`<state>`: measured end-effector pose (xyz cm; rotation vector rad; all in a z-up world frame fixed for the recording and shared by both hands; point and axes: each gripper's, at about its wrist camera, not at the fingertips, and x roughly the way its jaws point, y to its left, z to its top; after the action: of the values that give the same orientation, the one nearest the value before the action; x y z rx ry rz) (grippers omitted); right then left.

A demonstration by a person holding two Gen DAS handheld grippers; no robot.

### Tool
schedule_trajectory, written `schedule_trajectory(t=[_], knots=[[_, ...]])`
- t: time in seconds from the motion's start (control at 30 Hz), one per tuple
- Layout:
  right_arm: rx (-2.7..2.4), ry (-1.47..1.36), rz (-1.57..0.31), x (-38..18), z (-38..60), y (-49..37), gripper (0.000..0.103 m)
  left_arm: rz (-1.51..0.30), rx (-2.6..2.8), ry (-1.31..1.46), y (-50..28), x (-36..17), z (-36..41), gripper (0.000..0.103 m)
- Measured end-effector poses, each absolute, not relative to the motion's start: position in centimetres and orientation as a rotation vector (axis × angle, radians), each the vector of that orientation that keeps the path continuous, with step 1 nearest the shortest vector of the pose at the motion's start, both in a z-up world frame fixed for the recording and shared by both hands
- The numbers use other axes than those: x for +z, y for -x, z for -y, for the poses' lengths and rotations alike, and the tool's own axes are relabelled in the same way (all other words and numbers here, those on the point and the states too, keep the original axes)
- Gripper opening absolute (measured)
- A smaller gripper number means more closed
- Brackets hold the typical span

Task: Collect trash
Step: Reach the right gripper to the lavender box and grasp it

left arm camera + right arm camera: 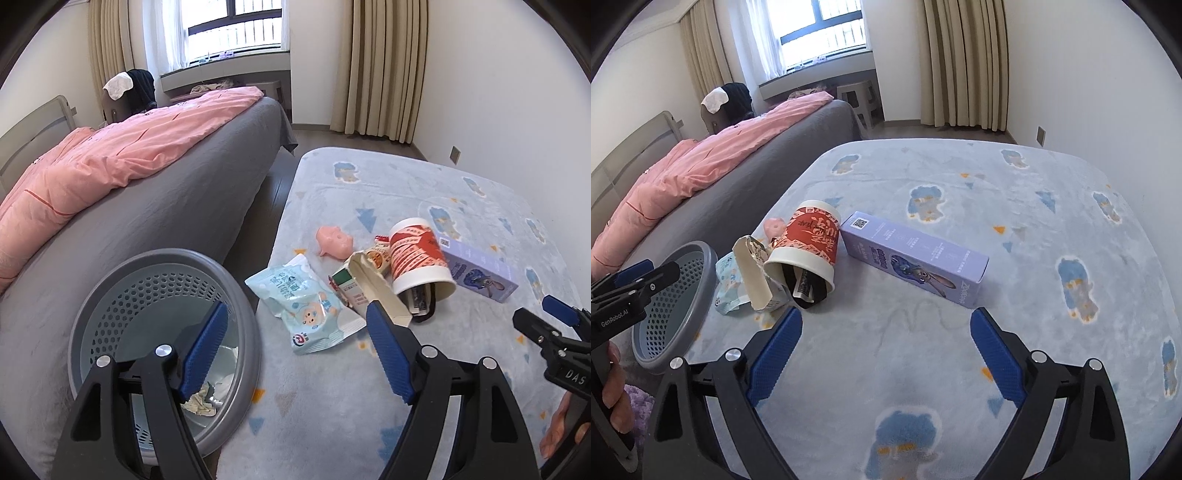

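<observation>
Left wrist view gives us the trash as one cluster on the pale blue blanket [424, 369], and we place everything from the red and white paper cup [419, 258] lying on its side there. Its open mouth faces us with dark wrappers [421, 301] poking out. Touching the cup on its bed side lies a torn cream carton [376, 288], with a light blue snack bag [306, 306] just beyond that. Behind the cup sits a pink pig toy [334, 242]. On the cup's far side from the bed, a lilac box [912, 258] lies flat, just beside it. The grey perforated bin [166, 332] stands well apart from the cup, against the grey bed [147, 229], with crumpled paper at its bottom.

Our left gripper [295, 343] hangs with its blue fingers [205, 347] spread wide, holding nothing, between bin and bag. Our right gripper [886, 354] is likewise spread and holds nothing, hovering over bare blanket on the near side of the cup and box.
</observation>
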<state>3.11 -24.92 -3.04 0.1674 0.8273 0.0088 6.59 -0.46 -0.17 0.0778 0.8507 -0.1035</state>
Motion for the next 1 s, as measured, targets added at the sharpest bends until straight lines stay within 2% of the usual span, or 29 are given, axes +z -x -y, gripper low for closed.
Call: schedule_trajectory(t=[0.33,0.63,1.0], knots=[[-0.017,-0.168,-0.861,-3.8,26.9,-5.3,0.091,-0.877,-0.085,-0.088,-7.4,-2.0,0.2,0.074],[0.034,-0.032,-0.905,-3.7,27.9,-8.9,0.091,-0.886,-0.091,-0.082,-7.3,-2.5,0.1,0.074],[0.117,0.052,-1.009,-6.9,28.4,-13.5,0.091,-0.902,-0.077,-0.083,-7.8,-3.1,0.0,0.074]])
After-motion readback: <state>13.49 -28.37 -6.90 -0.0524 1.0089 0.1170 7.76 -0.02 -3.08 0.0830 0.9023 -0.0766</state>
